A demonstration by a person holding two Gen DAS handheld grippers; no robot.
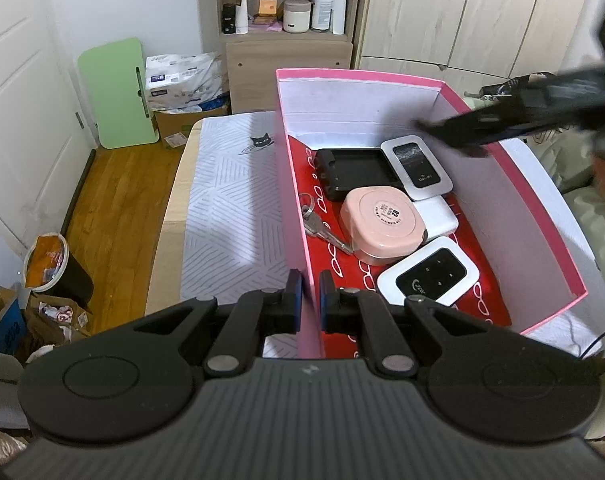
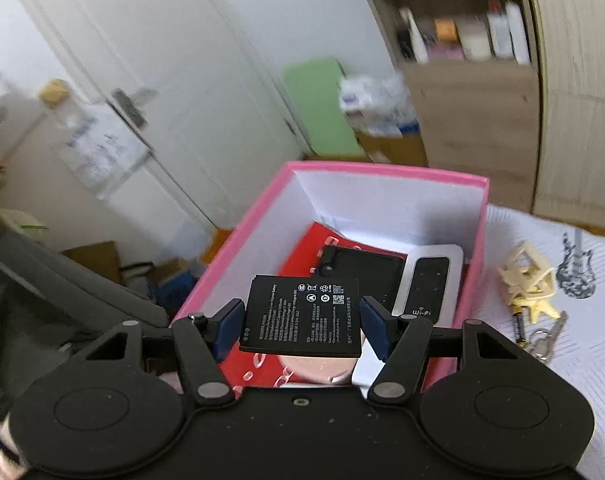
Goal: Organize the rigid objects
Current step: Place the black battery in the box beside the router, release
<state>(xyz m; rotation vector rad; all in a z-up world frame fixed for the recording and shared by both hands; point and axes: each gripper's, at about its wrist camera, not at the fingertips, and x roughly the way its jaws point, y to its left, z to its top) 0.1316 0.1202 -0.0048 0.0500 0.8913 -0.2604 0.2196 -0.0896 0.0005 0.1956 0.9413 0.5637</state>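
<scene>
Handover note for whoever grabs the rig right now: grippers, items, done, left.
Left gripper: shut on the near wall of the pink box.
Right gripper: shut on a flat black battery, held over the box.
In the box: black tray, two wifi routers, pink round case, white adapter, key.
Outside, on the cloth right of the box: cream clip, AA battery, key ring.
Left: drop the black battery in, then probably those three.

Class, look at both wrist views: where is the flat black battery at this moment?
In the right wrist view, the flat black battery sits clamped in the right gripper, held over the near end of the pink box, above the pink tape measure.
</scene>
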